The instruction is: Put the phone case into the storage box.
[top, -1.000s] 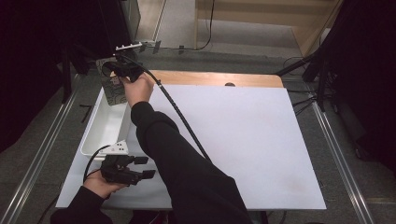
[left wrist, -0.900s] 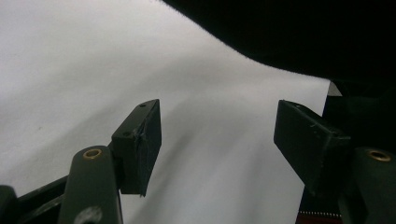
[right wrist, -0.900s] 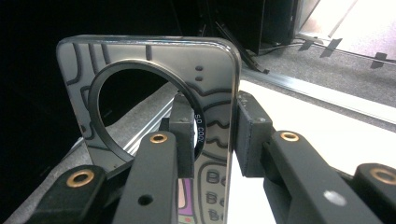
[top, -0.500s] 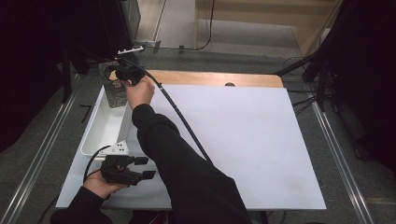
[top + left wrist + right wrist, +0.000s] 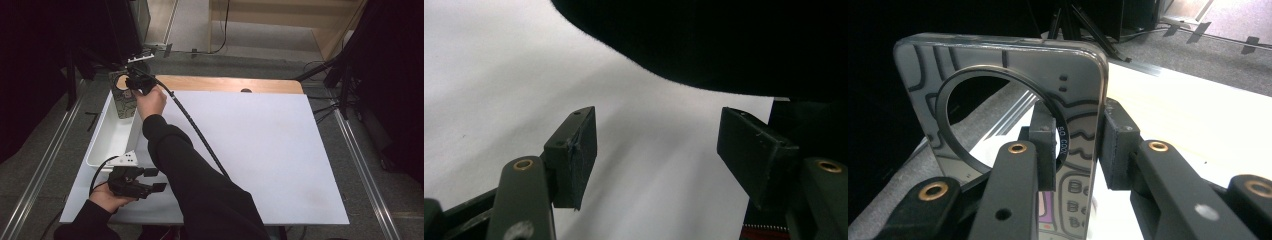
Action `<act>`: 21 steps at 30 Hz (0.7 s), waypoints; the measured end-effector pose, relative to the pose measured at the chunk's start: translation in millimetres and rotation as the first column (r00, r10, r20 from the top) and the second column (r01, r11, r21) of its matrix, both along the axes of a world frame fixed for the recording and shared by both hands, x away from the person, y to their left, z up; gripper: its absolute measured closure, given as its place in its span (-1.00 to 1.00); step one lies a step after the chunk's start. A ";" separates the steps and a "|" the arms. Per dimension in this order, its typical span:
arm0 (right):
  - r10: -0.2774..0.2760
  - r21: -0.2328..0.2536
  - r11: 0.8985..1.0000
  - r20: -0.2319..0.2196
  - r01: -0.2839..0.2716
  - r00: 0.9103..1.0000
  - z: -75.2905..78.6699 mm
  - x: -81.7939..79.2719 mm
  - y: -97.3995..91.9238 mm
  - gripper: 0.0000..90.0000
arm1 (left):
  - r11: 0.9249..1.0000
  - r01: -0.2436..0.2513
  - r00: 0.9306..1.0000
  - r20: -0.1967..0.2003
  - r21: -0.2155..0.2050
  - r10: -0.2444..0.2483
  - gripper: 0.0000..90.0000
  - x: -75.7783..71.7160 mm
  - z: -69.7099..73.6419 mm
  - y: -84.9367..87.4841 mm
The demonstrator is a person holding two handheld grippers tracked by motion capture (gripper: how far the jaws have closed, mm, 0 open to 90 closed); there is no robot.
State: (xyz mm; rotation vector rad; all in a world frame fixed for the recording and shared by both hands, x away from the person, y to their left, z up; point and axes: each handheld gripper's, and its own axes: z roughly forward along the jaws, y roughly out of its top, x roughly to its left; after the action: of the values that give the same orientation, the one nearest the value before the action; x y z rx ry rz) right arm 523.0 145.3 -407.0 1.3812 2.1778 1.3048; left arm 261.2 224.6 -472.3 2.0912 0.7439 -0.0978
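A broad white rectangular table top (image 5: pixel 260 150) carries a long white plastic tray (image 5: pixel 111 137) along its left edge. Above the tray's far end, the right gripper (image 5: pixel 135 85) holds up a flat dark grey case with rounded corners, line patterns and a large round ring opening (image 5: pixel 1013 115); its jaws are clamped on the case's edge, one pad on each face, just beside the ring. The left gripper (image 5: pixel 150 180) rests low near the table's near left corner, its jaws standing well apart with only bare white surface between them.
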 end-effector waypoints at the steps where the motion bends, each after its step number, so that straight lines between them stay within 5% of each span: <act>1: 0.002 -0.001 1.000 -0.001 -0.002 1.000 -0.5 -0.2 0.1 0.56 | 1.000 0.000 1.000 0.000 0.000 0.000 -0.29 -0.1 0.0 0.0; 21: 0.000 -0.029 1.000 -0.006 -0.001 1.000 -8.9 -3.1 7.2 0.54 | 1.000 0.002 1.000 0.001 0.000 -0.002 -0.29 -0.3 0.0 0.1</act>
State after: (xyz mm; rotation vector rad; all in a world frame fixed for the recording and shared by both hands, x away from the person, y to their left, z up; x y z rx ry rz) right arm 519.8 152.5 -415.8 1.3757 2.1922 1.2656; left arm 260.9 224.7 -472.3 2.0924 0.7407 -0.0978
